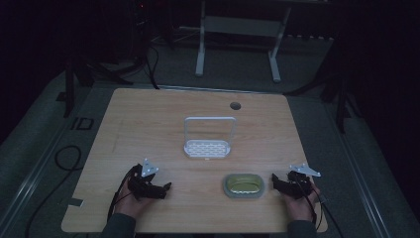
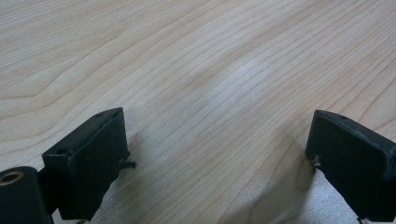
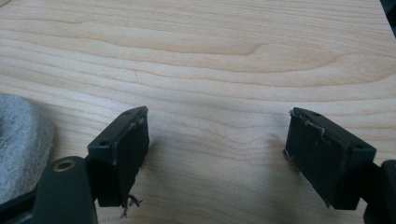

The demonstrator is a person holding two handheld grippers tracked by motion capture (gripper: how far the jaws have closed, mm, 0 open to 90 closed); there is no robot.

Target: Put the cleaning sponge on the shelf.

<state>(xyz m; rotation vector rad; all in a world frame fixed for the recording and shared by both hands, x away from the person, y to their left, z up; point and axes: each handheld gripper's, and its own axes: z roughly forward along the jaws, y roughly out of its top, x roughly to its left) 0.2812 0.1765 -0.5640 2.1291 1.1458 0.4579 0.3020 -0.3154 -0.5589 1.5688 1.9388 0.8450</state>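
Black jaws of my right gripper (image 3: 217, 140) stand wide apart over bare wood, clamping nothing; my left gripper (image 2: 217, 149) gapes likewise. Just beside my right gripper (image 1: 276, 182), towards the left one (image 1: 166, 187), lies the green oval dish (image 1: 242, 185), long axis running between them across the table (image 1: 148, 119).

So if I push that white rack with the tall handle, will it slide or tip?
The white rack would probably slide: its slotted base lies flat on the table. It looks like thin, light plastic. Pushed high on the upright handle loop, it may well tip instead, so push low at the base.
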